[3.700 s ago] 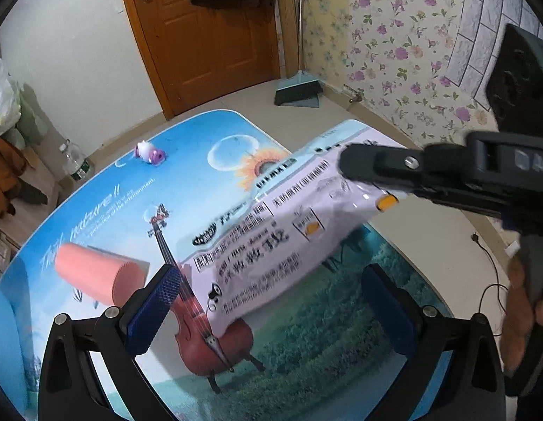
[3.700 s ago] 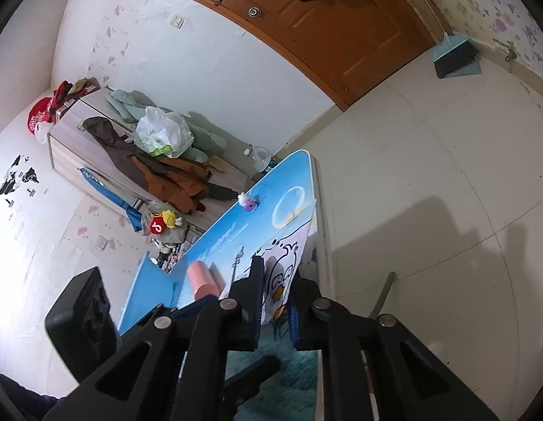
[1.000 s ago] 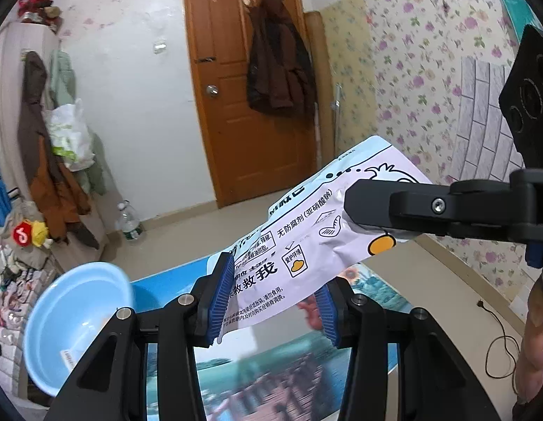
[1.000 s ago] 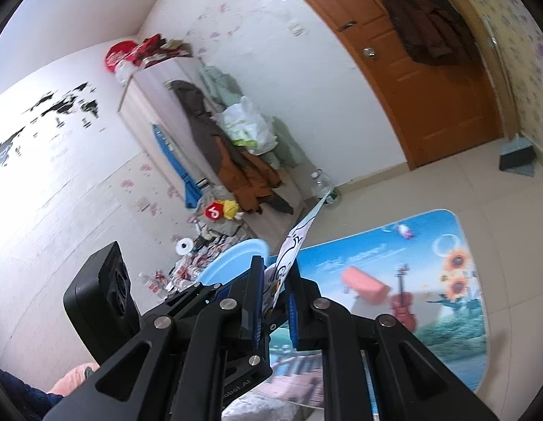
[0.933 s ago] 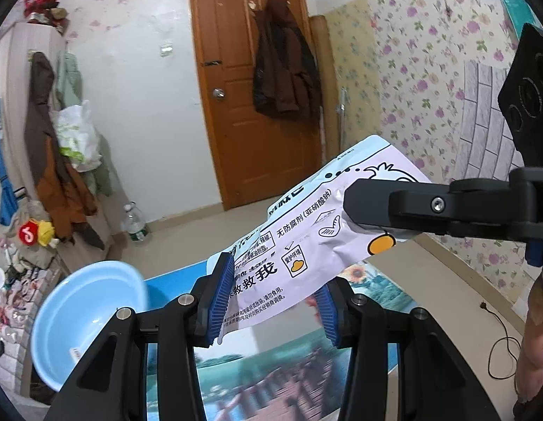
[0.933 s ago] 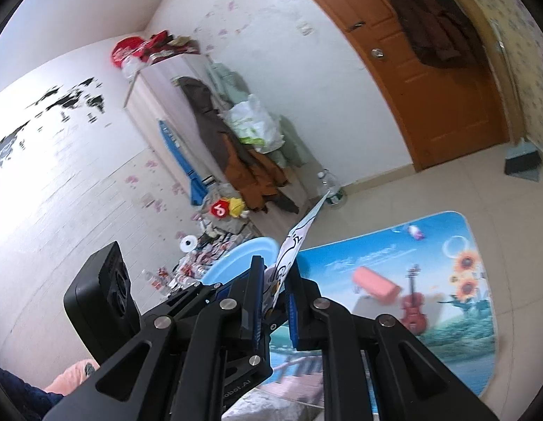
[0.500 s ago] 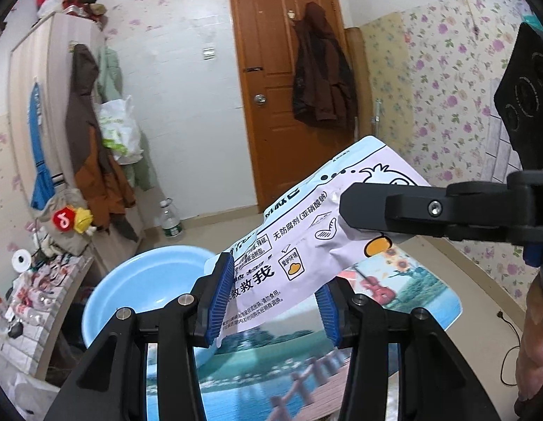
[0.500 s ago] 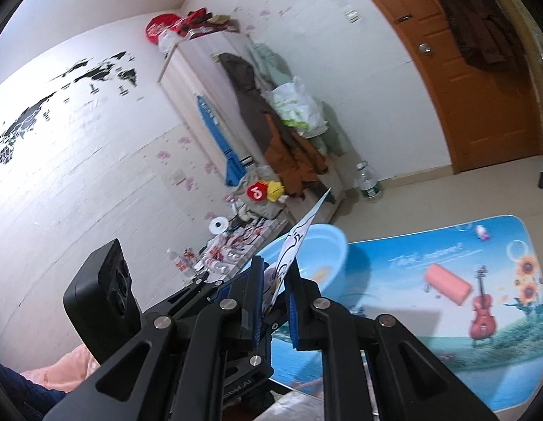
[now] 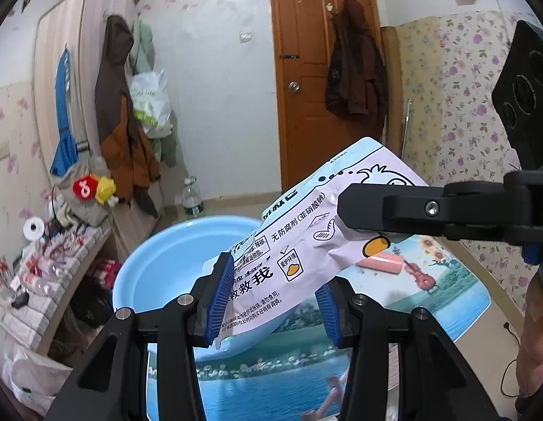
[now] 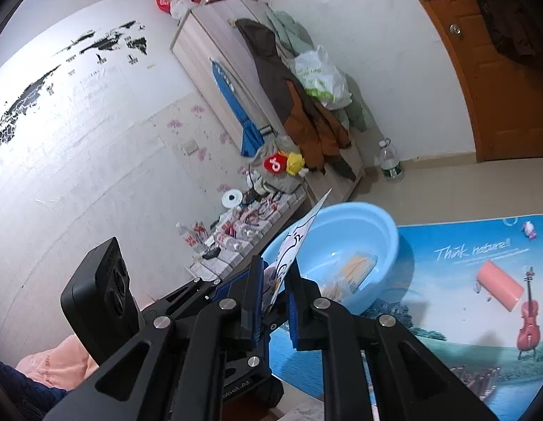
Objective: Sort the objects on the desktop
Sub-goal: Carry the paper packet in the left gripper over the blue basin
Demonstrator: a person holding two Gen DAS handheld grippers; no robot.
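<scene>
Right tool (image 10: 275, 293) clamps pale lilac, Chinese-printed snack bag (image 9: 306, 245).

Ahead of me stands an orange wooden door (image 9: 327, 70) with a dark coat (image 9: 355, 73) hung on it, set in a white wall, with flowered wallpaper (image 9: 446, 80) to its right. To my left a pale wardrobe (image 9: 71, 70) carries hanging jackets (image 9: 120, 112) and a plastic bag (image 9: 150, 101). A water bottle (image 9: 192, 198) stands on the beige tiled floor (image 9: 236, 203).

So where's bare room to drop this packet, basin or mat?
The blue basin has bare floor beside the yellow packet. The mat is bare between basin and pink roll. The shelf behind is crowded.
</scene>
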